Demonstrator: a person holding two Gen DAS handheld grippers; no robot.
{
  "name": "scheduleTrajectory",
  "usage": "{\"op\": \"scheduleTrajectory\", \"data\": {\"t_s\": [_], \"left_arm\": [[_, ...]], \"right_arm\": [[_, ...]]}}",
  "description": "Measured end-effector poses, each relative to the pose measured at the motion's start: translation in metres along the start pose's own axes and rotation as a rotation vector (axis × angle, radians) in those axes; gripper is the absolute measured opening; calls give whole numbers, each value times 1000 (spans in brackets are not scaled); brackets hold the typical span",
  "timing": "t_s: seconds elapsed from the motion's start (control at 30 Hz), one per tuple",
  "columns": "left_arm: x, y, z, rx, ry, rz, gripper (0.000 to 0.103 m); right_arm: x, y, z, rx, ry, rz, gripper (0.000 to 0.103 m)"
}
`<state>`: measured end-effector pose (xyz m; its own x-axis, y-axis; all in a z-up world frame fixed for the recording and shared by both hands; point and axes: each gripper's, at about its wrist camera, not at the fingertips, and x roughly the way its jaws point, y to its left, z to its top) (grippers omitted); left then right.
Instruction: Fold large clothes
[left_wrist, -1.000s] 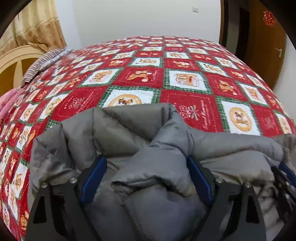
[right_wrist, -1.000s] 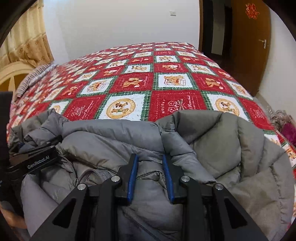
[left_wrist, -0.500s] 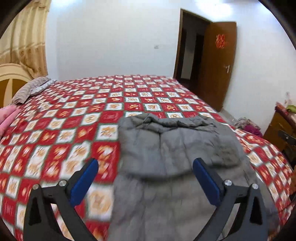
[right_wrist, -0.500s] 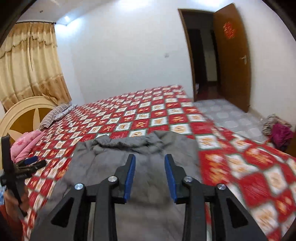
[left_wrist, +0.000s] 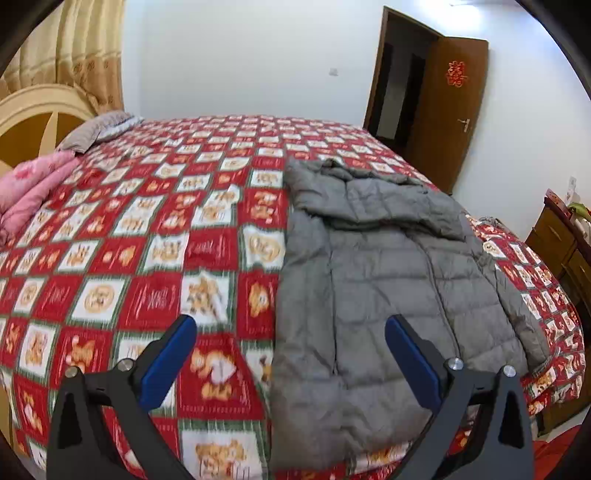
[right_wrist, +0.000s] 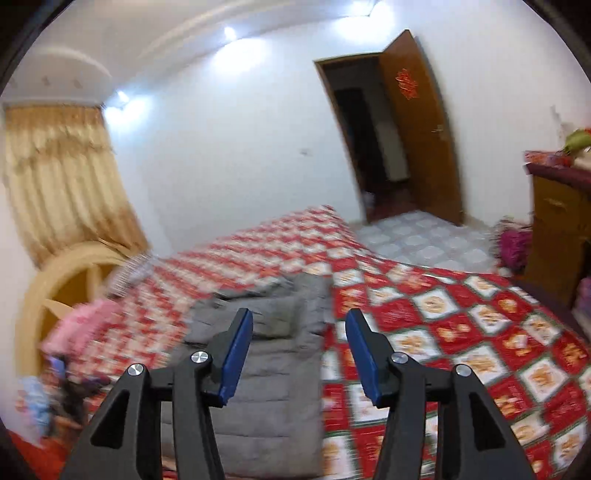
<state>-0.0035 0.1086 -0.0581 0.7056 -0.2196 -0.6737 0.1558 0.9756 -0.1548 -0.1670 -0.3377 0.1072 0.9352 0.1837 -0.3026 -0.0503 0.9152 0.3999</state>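
The only sign in view is a red paper ornament stuck on the upper part of the open brown door; it has the outline of a Chinese double-happiness character, though its strokes are too small to read with certainty. The right wrist view shows the same ornament on the door, blurred. The red squares of the bedspread carry pale script-like markings, too smeared to read. Nothing else bears legible writing, numbers or brand names.
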Motion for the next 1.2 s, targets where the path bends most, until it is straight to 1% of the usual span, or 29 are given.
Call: {"op": "scheduleTrajectory", "data": {"t_s": [0.07,0.1,0.13,0.17,0.2,0.23,0.3,0.33,0.37,0.43,0.53,0.6,0.63,0.67,0.73,0.77,0.8,0.83,0.87,0.9,0.93,0.97,1.0,1.03,1.1,1.13,1.2], "left_arm": [[-2,3,-10,-5,9,-9,103],[-3,4,-15,-4,12,-13,103],[3,2,-21,-4,21,-12,103],[3,3,-27,-3,26,-11,103],[10,2,-34,-4,41,-8,103],[16,1,-40,-7,58,-7,103],[28,0,-50,-17,99,-18,103],[33,-1,-54,-23,112,-26,103],[37,-3,-57,-29,121,-32,103],[46,-6,-63,-39,142,-44,103],[61,-10,-72,-38,188,-42,103],[68,-10,-79,-43,215,-35,103],[73,-9,-83,-57,233,-37,103],[74,-9,-86,-70,233,-35,102],[69,-11,-89,-69,192,-43,100],[68,-12,-89,-59,183,-51,90],[69,-14,-90,-46,182,-38,81],[69,-15,-90,-33,180,-24,77],[69,-16,-90,-24,175,-18,67],[67,-16,-90,-24,163,-23,52],[67,-15,-89,-37,165,-56,42],[68,-15,-88,-51,172,-84,31],[68,-15,-88,-65,178,-108,26],[66,-18,-88,-62,178,-117,24],[63,-21,-87,-48,171,-123,17],[59,-23,-86,-47,164,-135,16],[48,-24,-79,-67,135,-184,14]], "right_arm": [[-2,7,-3,-7,30,81,55],[1,10,-6,-25,53,75,61],[11,13,-15,-55,96,26,71],[21,14,-23,-68,130,-14,74],[35,13,-36,-77,179,-54,75],[57,7,-56,-71,250,-88,75],[90,-7,-94,-26,368,-122,75],[103,-13,-107,-9,409,-135,75],[121,-21,-129,11,467,-159,75],[145,-32,-161,8,534,-206,75],[166,-36,-195,-59,615,-244,75],[164,-26,-200,-153,592,-259,75],[166,-19,-203,-194,613,-248,74],[166,-17,-206,-213,625,-252,72],[165,-10,-208,-258,633,-283,66],[165,-9,-209,-271,633,-289,65],[164,-9,-208,-272,631,-287,65],[165,-9,-208,-270,629,-285,65],[166,-9,-208,-272,625,-286,65],[168,-9,-207,-277,623,-292,65],[170,-9,-207,-287,618,-302,64],[174,-7,-207,-297,616,-314,62],[178,-5,-207,-327,613,-343,46],[182,-3,-207,-344,618,-352,35],[183,-4,-203,-314,620,-328,21],[182,-6,-201,-288,622,-303,12],[174,-11,-195,-191,616,-242,10]]}}
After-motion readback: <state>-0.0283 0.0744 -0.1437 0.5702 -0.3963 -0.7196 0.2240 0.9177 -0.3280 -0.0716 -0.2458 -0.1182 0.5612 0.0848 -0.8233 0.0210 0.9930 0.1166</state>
